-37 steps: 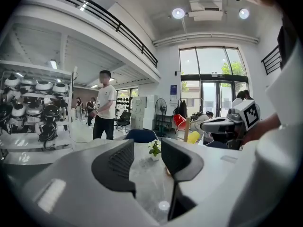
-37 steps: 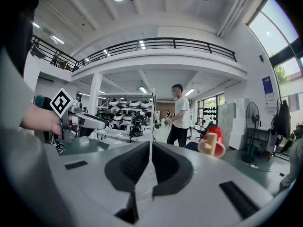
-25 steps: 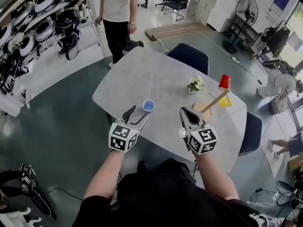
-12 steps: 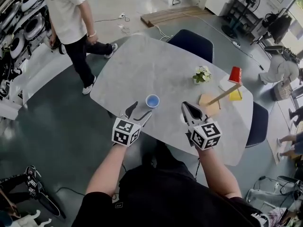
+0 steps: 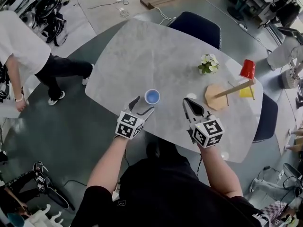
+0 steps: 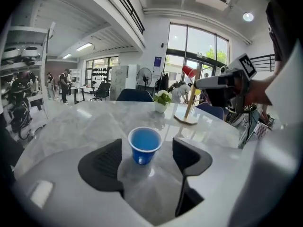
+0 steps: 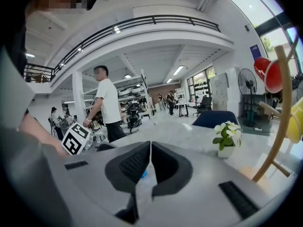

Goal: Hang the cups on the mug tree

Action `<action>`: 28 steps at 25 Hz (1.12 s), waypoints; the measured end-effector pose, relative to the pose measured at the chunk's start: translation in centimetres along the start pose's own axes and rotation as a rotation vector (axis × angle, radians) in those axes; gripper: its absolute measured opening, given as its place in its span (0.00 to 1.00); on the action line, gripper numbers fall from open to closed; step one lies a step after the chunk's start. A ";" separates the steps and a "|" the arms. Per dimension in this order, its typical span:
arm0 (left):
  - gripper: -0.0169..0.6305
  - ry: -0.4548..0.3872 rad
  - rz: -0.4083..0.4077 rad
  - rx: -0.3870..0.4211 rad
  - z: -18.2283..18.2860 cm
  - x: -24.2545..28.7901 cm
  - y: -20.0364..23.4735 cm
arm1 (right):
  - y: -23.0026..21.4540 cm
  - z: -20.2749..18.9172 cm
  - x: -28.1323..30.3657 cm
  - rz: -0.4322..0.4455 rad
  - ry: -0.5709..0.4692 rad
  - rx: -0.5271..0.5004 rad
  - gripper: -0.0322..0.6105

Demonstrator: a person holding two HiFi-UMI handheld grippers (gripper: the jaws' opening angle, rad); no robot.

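Note:
A blue cup stands upright on the grey table. My left gripper sits just in front of it; its jaws have just been opening and stand wide, with the cup between the tips and untouched. My right gripper is shut on nothing, to the right of the cup. The wooden mug tree stands at the right with a red cup and a yellow cup hanging on it.
A small white flower pot stands behind the mug tree's base. Dark chairs flank the table at the back and right. A person in a white shirt stands at the far left, off the table.
Both grippers have come down toward the table. The left one has drawn up to the blue cup with its jaws wider apart. The standing person has moved to the left.

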State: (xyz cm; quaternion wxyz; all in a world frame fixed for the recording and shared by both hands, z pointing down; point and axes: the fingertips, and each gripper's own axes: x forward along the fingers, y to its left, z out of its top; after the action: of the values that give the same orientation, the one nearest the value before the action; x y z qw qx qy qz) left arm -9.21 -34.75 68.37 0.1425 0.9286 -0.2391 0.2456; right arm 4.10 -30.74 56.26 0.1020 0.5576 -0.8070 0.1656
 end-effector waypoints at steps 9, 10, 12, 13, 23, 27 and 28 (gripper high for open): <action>0.57 0.114 -0.059 0.017 -2.8 5.4 0.3 | -2.2 -2.7 -0.7 -0.031 0.070 0.011 0.08; 0.57 0.117 -0.064 0.019 -2.7 5.8 0.4 | -2.5 -2.9 -0.9 -0.037 0.078 0.012 0.08; 0.57 0.117 -0.067 0.031 -2.4 6.7 0.5 | -3.1 -3.3 -1.2 -0.050 0.085 0.020 0.08; 0.57 0.117 -0.069 0.037 -2.3 7.1 0.5 | -3.4 -3.4 -1.4 -0.057 0.087 0.027 0.08; 0.55 0.015 -0.084 0.065 1.6 5.0 -1.7 | -3.0 -2.3 -5.5 -0.127 0.048 0.025 0.08; 0.55 -0.011 -0.111 0.073 3.1 2.8 -3.9 | -2.2 -1.4 -8.3 -0.170 0.027 0.041 0.08; 0.55 -0.013 -0.117 0.077 3.4 2.4 -4.4 | -2.1 -0.9 -9.0 -0.180 0.020 0.037 0.08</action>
State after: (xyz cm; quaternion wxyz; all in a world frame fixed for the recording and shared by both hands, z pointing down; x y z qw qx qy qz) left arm -3.82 -33.23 66.07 0.1191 0.9473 -0.1758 0.2398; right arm 9.28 -23.30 54.31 0.1141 0.6279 -0.7495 0.1761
